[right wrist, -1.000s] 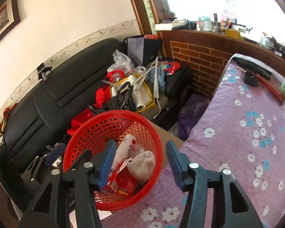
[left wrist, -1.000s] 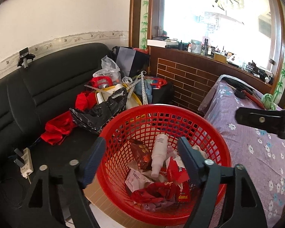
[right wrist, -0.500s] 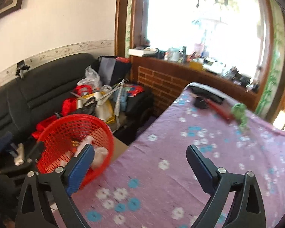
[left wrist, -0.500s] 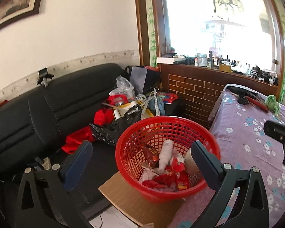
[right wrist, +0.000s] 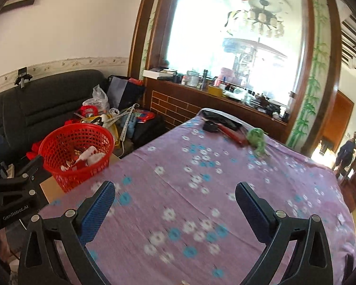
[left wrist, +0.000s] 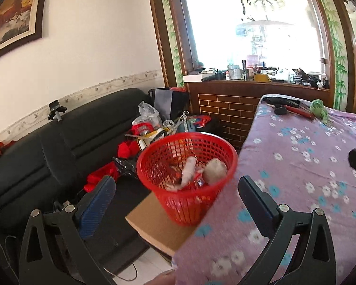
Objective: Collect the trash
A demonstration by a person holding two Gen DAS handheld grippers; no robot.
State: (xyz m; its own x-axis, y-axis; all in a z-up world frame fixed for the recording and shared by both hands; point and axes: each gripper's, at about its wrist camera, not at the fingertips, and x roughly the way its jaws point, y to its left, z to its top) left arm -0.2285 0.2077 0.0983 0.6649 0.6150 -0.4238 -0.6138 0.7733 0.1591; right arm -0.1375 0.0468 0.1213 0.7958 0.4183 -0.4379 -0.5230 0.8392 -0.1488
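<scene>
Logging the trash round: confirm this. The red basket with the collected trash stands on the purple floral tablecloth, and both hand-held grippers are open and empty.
Not quite. The red basket stands on a cardboard box beside the purple floral tablecloth, as the left wrist view shows. Both the left hand-held gripper and the right hand-held gripper are open and empty.

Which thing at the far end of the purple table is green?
The fuzzy bundle at the right of the group. The stick-shaped tool beside it is red, and the round thing is black.

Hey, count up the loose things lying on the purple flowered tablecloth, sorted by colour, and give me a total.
Black: 2, a flat case at the far edge and a round object
Red: 1, a long tool
Green: 1, a crumpled bundle
Total: 4
</scene>
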